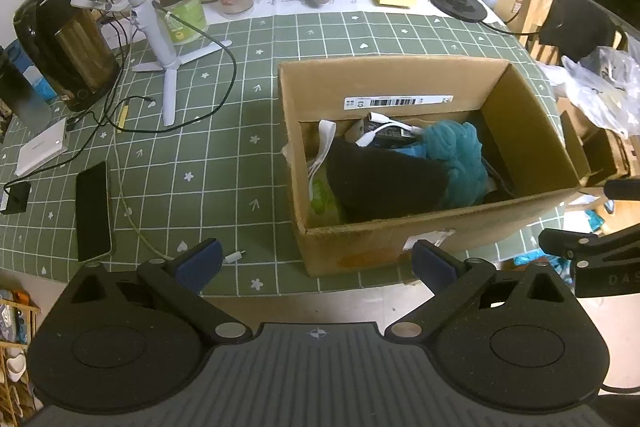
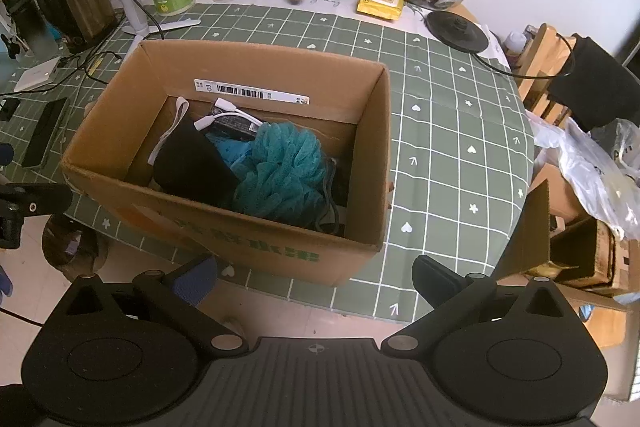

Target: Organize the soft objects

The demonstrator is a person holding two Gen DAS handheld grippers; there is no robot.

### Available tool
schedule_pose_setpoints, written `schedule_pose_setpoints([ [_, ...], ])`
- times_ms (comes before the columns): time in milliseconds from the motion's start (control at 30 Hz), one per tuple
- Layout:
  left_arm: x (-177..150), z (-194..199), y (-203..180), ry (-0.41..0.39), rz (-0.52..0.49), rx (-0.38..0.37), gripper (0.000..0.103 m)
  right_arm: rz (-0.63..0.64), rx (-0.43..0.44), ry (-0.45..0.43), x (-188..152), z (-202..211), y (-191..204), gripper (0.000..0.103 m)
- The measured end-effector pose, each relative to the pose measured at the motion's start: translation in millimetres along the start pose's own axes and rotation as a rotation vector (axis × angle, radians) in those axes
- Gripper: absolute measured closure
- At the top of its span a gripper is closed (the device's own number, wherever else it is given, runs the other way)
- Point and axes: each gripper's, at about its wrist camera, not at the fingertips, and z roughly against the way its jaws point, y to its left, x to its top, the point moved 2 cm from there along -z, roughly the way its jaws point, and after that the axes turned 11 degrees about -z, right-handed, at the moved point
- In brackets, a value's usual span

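Soft things sit inside the cardboard box [image 2: 224, 227] on my green checked table [image 2: 460, 131]. I see a blue bath puff [image 2: 280, 171] touching a black cloth thing [image 2: 192, 163], with white cords [image 2: 228, 115] behind them. My left claw [image 1: 316, 263] is spread wide and holds nothing. My right claw [image 2: 316, 273] is spread wide too, with nothing in it. Both hang near the box's front edge. A phone [image 1: 93, 211] lies flat, well to the left.
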Motion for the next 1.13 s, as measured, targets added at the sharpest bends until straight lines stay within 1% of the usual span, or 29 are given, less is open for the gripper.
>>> schedule_pose_setpoints([
  [633,1,0,12,-0.007,0.002,-0.015,0.000,-0.032,-0.022,-0.001,1,0,4,0.000],
  [1133,5,-4,28,-0.014,-0.006,-0.050,0.000,-0.059,-0.042,-0.011,10,-1,12,0.000],
])
